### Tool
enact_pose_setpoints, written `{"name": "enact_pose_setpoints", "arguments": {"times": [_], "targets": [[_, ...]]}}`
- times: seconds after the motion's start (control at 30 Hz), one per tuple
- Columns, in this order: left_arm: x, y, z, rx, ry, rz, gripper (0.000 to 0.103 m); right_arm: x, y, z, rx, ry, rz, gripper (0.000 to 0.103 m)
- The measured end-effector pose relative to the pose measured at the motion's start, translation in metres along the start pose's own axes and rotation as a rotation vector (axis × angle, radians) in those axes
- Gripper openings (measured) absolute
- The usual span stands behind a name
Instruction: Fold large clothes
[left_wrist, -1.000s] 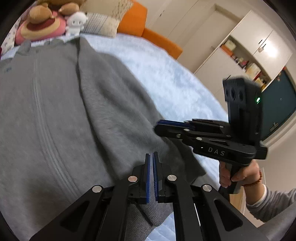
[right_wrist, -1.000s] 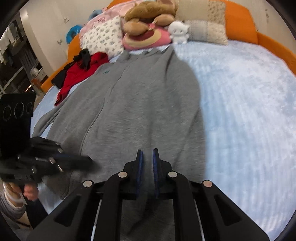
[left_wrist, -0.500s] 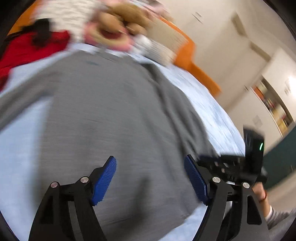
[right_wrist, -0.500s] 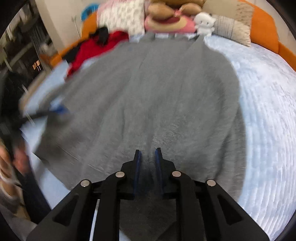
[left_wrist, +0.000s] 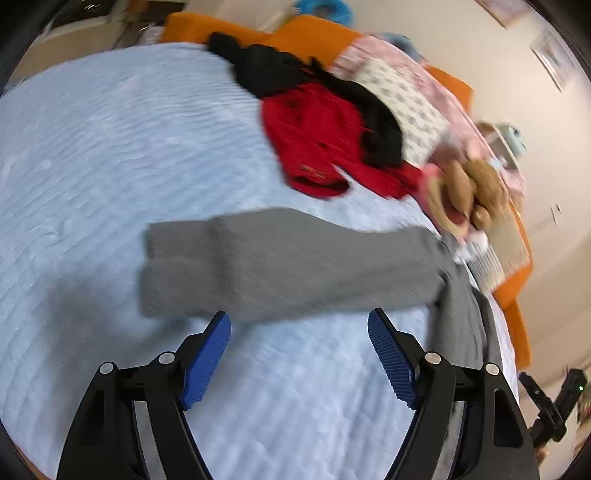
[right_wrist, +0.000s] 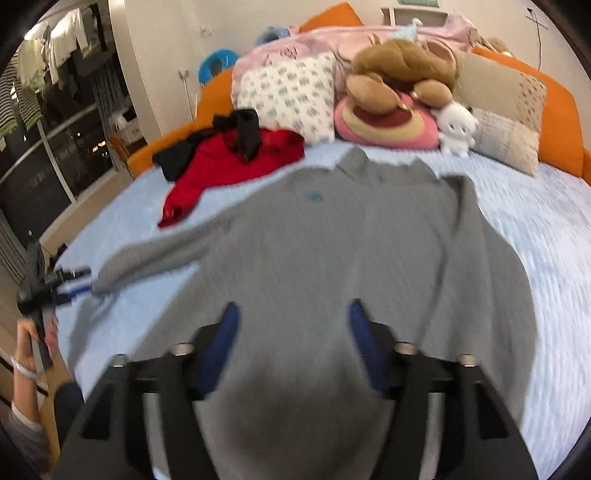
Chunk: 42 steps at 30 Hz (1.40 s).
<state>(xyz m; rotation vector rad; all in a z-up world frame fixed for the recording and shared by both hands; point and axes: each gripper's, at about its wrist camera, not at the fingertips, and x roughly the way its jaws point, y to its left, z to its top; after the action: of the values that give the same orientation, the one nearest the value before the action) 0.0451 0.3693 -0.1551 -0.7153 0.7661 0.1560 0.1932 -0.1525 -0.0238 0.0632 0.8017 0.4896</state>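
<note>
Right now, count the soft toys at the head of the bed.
3, though more may be hidden: a brown plush on top, a pink round plush beneath it, and a small white plush just right of that.

1. The sweater (right_wrist: 332, 236) is plain grey, with a small teal mark on its chest.
2. The bed cover (left_wrist: 92, 147) is pale blue with a fine ribbed pattern.
3. The red garment (left_wrist: 314, 144) has a black garment (left_wrist: 273, 70) lying on it.
4. The pillow (right_wrist: 288, 96) is white with small blue prints.
5. The bed frame (right_wrist: 557, 110) is orange.
6. Both tongs are black with blue pads: left tongs (left_wrist: 299, 347), right tongs (right_wrist: 291, 332).
</note>
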Motion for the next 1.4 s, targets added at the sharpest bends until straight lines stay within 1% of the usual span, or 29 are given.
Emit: {"name": "enact_pose_setpoints", "arguments": {"times": [0.07,0.2,0.27,0.3,0.33,0.37,0.43,0.5,0.53,0.6,0.63,0.67,0.7,0.73,0.77,0.8,0.83,0.87,0.9,0.97,1.03,1.07,1.1,1.17,1.2,1.23,1.27,1.3,1.4], "targets": [[0.011,0.009,0.006,-0.038,0.003,-0.007,0.078,0.011,0.008,0.015,-0.008,-0.013,0.005,0.083],[0.041,0.026,0.013,-0.126,0.051,-0.053,0.073,0.036,0.018,0.034,-0.025,-0.006,0.016,0.087],[0.050,0.035,0.009,-0.165,0.055,-0.072,0.063,0.057,0.020,0.045,-0.038,0.014,0.017,0.088],[0.053,0.037,0.008,-0.182,0.054,-0.074,0.055,0.062,0.020,0.047,-0.039,0.020,0.020,0.088],[0.052,0.043,0.005,-0.216,0.058,-0.088,0.051,0.073,0.018,0.053,-0.036,0.031,0.027,0.087],[0.049,0.048,0.002,-0.239,0.062,-0.109,0.051,0.082,0.016,0.057,-0.031,0.041,0.023,0.087],[0.039,0.057,-0.006,-0.269,0.060,-0.121,0.052,0.101,0.011,0.065,-0.027,0.064,0.027,0.087],[0.033,0.059,-0.012,-0.274,0.065,-0.117,0.059,0.124,0.005,0.076,-0.035,0.091,0.027,0.087],[0.032,0.059,-0.014,-0.265,0.068,-0.102,0.062,0.130,0.002,0.080,-0.032,0.098,0.030,0.084],[0.037,0.059,-0.015,-0.255,0.073,-0.087,0.063,0.150,-0.007,0.090,-0.011,0.123,0.033,0.079],[0.040,0.059,-0.014,-0.252,0.072,-0.080,0.063,0.162,-0.015,0.096,0.010,0.135,0.041,0.070],[0.045,0.059,-0.011,-0.250,0.063,-0.072,0.063,0.167,-0.019,0.098,0.023,0.139,0.048,0.056],[0.048,0.059,-0.009,-0.245,0.053,-0.066,0.063,0.172,-0.024,0.101,0.037,0.140,0.063,0.050],[0.049,0.058,-0.007,-0.239,0.042,-0.060,0.054,0.179,-0.031,0.102,0.057,0.142,0.070,0.034],[0.051,0.057,-0.003,-0.229,0.032,-0.042,0.050,0.184,-0.035,0.102,0.065,0.149,0.071,0.025],[0.053,0.056,0.000,-0.223,0.029,-0.036,0.042,0.189,-0.039,0.101,0.071,0.160,0.080,0.024],[0.054,0.054,0.005,-0.215,0.020,-0.040,0.030,0.198,-0.042,0.099,0.076,0.184,0.095,0.021],[0.053,0.049,0.010,-0.199,0.012,-0.048,0.028,0.205,-0.044,0.097,0.077,0.200,0.102,0.018],[0.051,0.046,0.012,-0.187,0.006,-0.051,0.026,0.215,-0.048,0.095,0.083,0.218,0.118,0.018],[0.043,0.026,0.024,-0.114,-0.024,-0.064,0.024,0.226,-0.053,0.098,0.101,0.230,0.147,0.018],[0.030,-0.001,0.035,-0.034,-0.056,-0.130,0.023,0.238,-0.057,0.107,0.117,0.249,0.213,0.018],[0.021,-0.025,0.042,0.034,-0.067,-0.186,0.023,0.242,-0.058,0.111,0.116,0.258,0.230,0.018],[0.016,-0.037,0.045,0.066,-0.071,-0.213,0.023,0.249,-0.059,0.117,0.110,0.276,0.245,0.018],[-0.005,-0.094,0.049,0.226,-0.069,-0.329,0.023,0.262,-0.062,0.125,0.116,0.323,0.283,0.018],[-0.012,-0.113,0.047,0.283,-0.065,-0.357,0.023,0.267,-0.063,0.126,0.122,0.341,0.292,0.018],[-0.026,-0.155,0.041,0.405,-0.050,-0.424,0.023,0.276,-0.067,0.129,0.137,0.376,0.313,0.018],[-0.032,-0.174,0.036,0.460,-0.037,-0.459,0.023,0.285,-0.071,0.132,0.151,0.409,0.331,0.018],[-0.044,-0.210,0.024,0.568,-0.011,-0.521,0.023,0.292,-0.076,0.135,0.167,0.433,0.346,0.018],[-0.059,-0.280,-0.015,0.793,0.070,-0.605,0.023,0.310,-0.088,0.143,0.233,0.498,0.439,0.018]]}}
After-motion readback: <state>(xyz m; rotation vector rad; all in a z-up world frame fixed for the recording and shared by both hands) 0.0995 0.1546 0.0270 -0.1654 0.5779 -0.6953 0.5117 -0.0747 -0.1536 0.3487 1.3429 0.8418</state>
